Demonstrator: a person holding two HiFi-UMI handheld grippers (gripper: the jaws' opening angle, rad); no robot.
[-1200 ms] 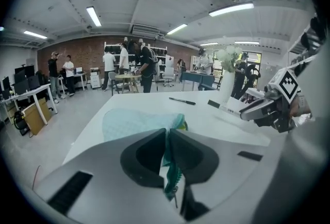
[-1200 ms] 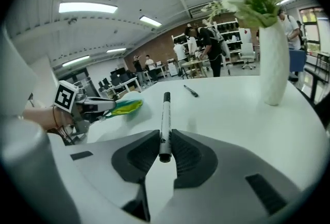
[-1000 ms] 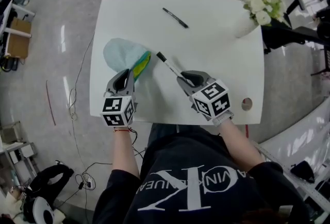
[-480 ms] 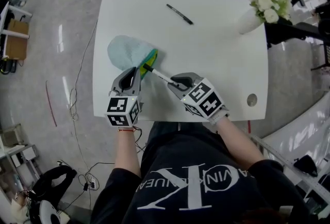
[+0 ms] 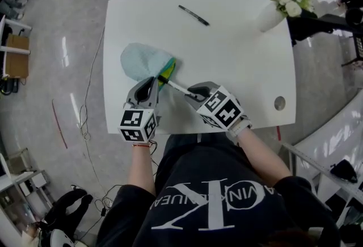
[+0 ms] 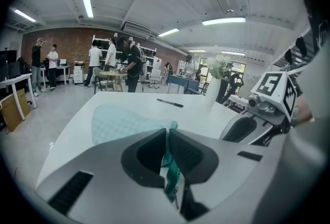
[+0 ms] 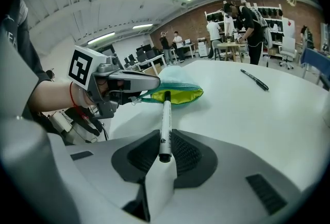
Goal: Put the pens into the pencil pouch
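A pale teal pencil pouch with a yellow-green lining lies on the white table, its mouth open toward the right. My left gripper is shut on the pouch's near edge. My right gripper is shut on a white marker pen with a black cap. The pen's tip reaches the pouch's open mouth. A second, black pen lies far back on the table, also seen in the right gripper view and the left gripper view.
A white vase of flowers stands at the table's back right corner. A round cable hole sits near the right front edge. Cables run over the floor on the left. People stand at desks in the room's background.
My right gripper has carried the white pen leftward until its tip reached the pouch's open mouth. The left gripper has kept its hold on the pouch in the same place.
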